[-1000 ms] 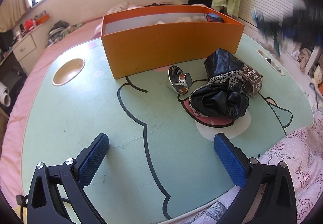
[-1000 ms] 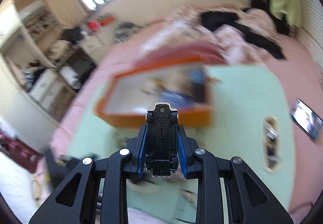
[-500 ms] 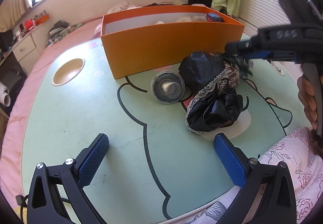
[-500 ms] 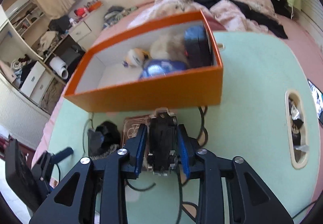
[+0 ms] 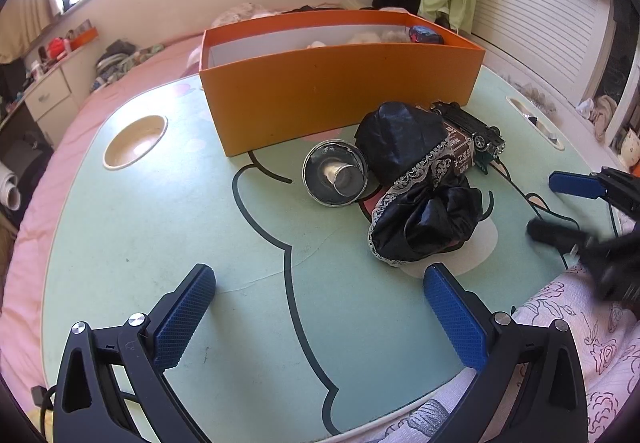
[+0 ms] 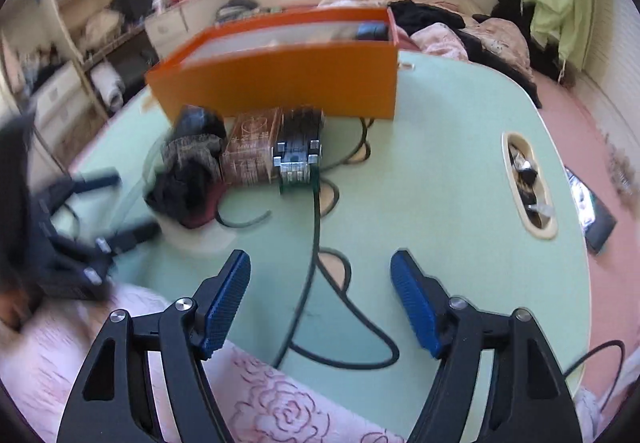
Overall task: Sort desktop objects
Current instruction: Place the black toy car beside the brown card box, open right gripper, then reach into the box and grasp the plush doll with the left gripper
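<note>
A black toy car (image 5: 472,131) (image 6: 299,147) lies on the green table beside a brown carton (image 5: 460,151) (image 6: 252,147), in front of the orange box (image 5: 340,83) (image 6: 288,79). A black lace-trimmed cloth (image 5: 416,187) (image 6: 188,163) and a round metal lid (image 5: 335,173) lie next to them. My left gripper (image 5: 320,307) is open and empty, low over the near table. My right gripper (image 6: 320,295) is open and empty, back from the car near the table's edge; it also shows at the right of the left wrist view (image 5: 560,203).
The orange box holds plush toys and a dark object (image 5: 426,34). The table (image 5: 160,223) has a round cup recess (image 5: 135,141) at the left and an oval slot (image 6: 528,183) with small items at the right. A pink floral quilt (image 6: 260,403) lies at the near edge.
My right gripper came down with the toy car, set it beside the brown carton, opened and pulled back. The cloth and metal lid shifted left. My left gripper stayed still.
</note>
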